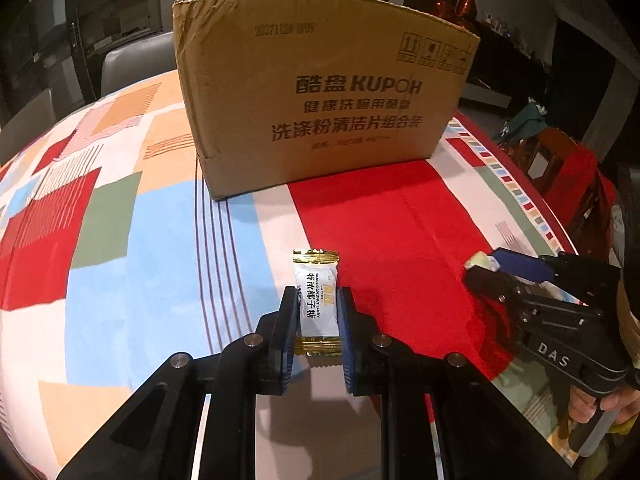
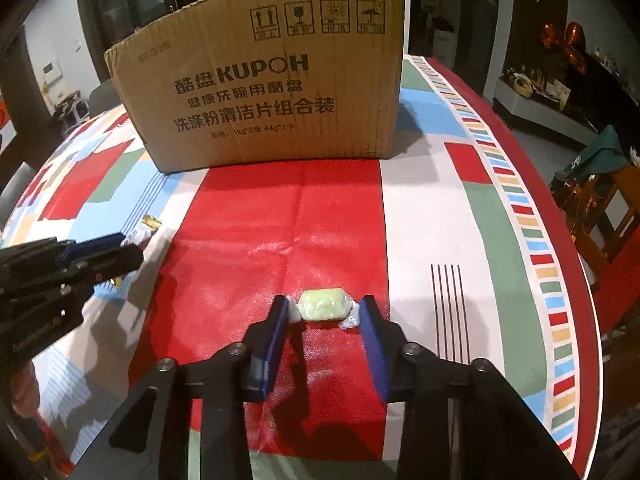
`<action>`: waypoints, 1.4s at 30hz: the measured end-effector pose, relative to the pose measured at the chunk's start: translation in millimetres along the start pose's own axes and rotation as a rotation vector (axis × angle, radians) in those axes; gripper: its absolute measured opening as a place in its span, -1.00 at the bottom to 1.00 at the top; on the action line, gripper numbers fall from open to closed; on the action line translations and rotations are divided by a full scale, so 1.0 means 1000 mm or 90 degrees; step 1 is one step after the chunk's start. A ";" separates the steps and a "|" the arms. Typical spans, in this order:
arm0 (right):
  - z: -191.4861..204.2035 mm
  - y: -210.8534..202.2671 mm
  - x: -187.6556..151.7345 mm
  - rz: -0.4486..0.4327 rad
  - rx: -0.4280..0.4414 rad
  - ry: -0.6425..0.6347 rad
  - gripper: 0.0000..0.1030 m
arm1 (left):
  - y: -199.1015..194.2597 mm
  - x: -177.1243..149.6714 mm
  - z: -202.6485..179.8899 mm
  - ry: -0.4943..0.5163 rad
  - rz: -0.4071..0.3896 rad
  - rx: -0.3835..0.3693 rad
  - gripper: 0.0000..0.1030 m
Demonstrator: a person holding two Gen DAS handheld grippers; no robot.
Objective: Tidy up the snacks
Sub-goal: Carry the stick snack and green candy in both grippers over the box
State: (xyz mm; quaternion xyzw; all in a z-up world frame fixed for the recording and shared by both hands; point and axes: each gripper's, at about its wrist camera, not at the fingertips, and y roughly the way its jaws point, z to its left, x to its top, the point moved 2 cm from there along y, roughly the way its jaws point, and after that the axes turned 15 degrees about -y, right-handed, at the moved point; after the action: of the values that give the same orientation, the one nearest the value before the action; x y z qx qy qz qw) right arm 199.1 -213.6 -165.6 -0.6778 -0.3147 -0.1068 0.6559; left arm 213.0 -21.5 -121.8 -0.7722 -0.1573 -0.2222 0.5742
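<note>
Crinkly gold-edged candy wrapper (image 1: 316, 300), corrugated cardboard box (image 1: 320, 92) behind.

My surface (image 2: 424, 216) is under a patchwork cloth of red, blue, green and white. A cardboard box (image 2: 264, 84) sits at its far side. A green candy (image 2: 324, 304) lies on the red patch nearer me.

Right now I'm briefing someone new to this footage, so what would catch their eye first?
The big cardboard box printed KUPOH stands at the far side of the bright patchwork tablecloth. Nearer, the left gripper has its jaws shut on a white and gold candy packet. The right gripper has its jaws against the twisted ends of a pale green wrapped sweet on a red patch.
</note>
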 end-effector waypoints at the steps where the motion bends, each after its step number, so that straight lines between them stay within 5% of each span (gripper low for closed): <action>1: 0.000 -0.001 0.000 -0.001 0.003 0.000 -0.33 | -0.001 -0.002 -0.001 -0.004 0.002 -0.003 -0.61; 19: -0.009 -0.019 0.002 -0.044 0.037 0.022 -0.41 | -0.024 -0.004 -0.021 -0.019 -0.031 -0.007 -0.61; 42: -0.018 -0.094 0.065 -0.206 0.013 0.003 -0.41 | -0.097 0.052 -0.040 -0.018 -0.174 -0.049 -0.62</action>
State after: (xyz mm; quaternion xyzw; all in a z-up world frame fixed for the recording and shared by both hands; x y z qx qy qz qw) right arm 201.1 -217.8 -49.9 -0.6113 -0.4190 -0.2094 0.6379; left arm 202.8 -32.4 -5.3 -0.7680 -0.2604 -0.2934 0.5064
